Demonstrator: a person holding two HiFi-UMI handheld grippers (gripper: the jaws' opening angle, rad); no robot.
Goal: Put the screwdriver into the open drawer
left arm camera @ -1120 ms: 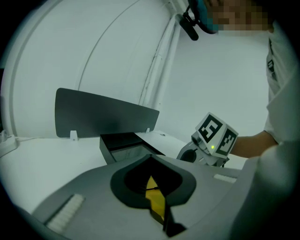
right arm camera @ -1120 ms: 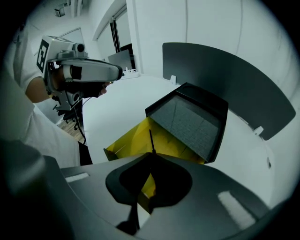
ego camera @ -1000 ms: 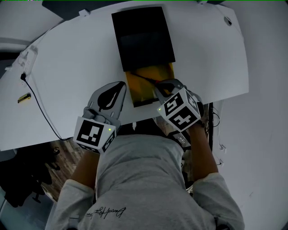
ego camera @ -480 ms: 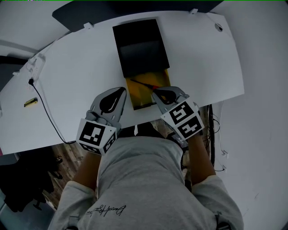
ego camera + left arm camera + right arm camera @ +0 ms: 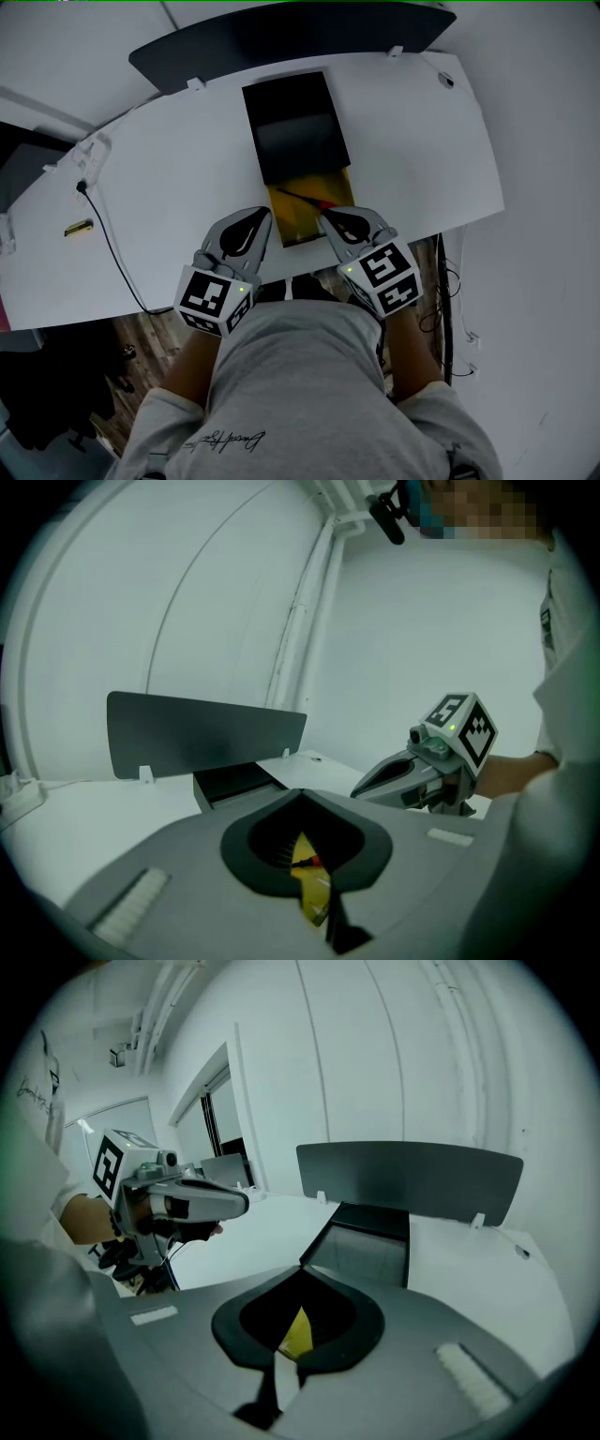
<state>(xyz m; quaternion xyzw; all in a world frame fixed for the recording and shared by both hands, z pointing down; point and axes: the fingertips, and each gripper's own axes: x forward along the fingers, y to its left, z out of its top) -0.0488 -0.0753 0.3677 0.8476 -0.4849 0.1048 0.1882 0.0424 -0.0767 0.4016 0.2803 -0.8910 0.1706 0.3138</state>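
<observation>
Screwdriver lies slantwise in open yellow drawer of black box on white tabletop. Left gripper and right gripper sit either side of drawer front, well clear of screwdriver. Both jaws clenched, nothing between them.

Dim, cool, even light; wide-angle views bend and darken at edges.

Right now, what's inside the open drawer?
The screwdriver lies across the yellow floor of the drawer, near the back. Nothing else shows; whatever sits farther back is covered by the black cabinet.
</observation>
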